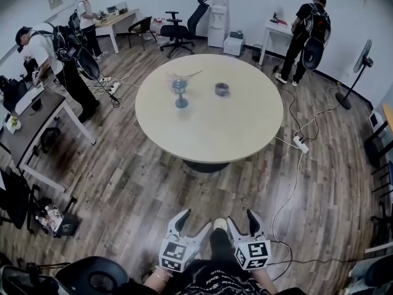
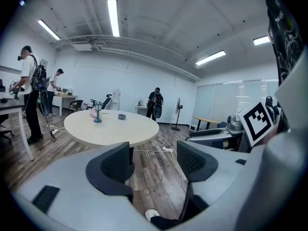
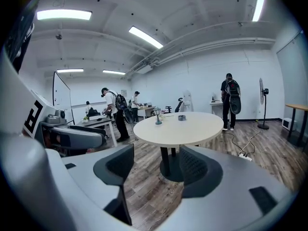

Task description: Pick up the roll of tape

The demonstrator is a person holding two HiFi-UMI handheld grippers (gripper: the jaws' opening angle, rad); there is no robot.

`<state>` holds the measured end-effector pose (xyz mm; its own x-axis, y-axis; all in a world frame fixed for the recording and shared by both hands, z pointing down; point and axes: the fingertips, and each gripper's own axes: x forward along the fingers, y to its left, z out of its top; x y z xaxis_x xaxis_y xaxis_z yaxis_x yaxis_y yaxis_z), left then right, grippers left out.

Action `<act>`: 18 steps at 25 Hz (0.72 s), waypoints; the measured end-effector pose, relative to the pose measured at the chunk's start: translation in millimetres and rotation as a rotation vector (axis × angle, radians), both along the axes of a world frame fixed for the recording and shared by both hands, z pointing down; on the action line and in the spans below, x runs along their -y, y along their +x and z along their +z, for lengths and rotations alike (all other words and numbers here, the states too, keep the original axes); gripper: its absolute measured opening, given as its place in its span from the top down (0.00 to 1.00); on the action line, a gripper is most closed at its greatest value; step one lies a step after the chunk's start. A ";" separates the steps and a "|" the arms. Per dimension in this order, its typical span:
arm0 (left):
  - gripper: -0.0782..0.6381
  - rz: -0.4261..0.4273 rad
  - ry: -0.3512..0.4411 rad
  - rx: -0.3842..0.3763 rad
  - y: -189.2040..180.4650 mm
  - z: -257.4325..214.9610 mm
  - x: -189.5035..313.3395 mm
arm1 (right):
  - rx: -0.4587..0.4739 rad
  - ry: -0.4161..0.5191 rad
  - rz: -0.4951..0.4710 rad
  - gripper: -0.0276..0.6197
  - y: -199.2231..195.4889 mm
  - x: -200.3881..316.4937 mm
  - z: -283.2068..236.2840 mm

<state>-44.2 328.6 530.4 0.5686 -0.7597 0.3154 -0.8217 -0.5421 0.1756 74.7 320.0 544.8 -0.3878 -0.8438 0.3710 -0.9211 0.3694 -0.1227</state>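
The roll of tape (image 1: 221,90) lies untouched on the round desk (image 1: 209,134), just right of a small lamp-shaped ornament (image 1: 179,92). None of the pickup is done yet. The left tool (image 1: 191,225) and right tool (image 1: 243,223) hang wide and empty by the person's body, well apart from the desk, so the approach, grasp and lift all remain.

Both grippers low in frame, worktop well ahead.
Left gripper (image 1: 194,221) and right gripper (image 1: 241,220) sit side by side over the wood floor (image 1: 123,189), jaws spread, well apart from the round worktop (image 1: 209,131). On the worktop: roll of tape (image 1: 221,89) toward the far side, small blue lamp-like stand (image 1: 179,91) to its left, not touching it. Power strip (image 1: 301,143) with cable on the floor right of the worktop. Three people stand at desks by the walls: one left (image 1: 55,60), one far left (image 1: 89,17), one far right (image 1: 307,32). Office chair (image 1: 181,26) at the far wall, pedestal fan (image 1: 359,72) at right.
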 end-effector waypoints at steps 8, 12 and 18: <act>0.46 -0.087 0.013 0.002 21.6 -3.9 92.2 | -0.018 0.018 -0.104 0.50 15.7 107.8 -1.9; 0.46 -0.127 0.021 0.005 37.6 -6.1 133.0 | -0.021 0.041 -0.130 0.50 31.8 154.4 -8.2; 0.46 -0.186 0.043 0.014 66.0 -8.5 183.5 | -0.011 0.052 -0.165 0.51 59.6 206.6 -11.6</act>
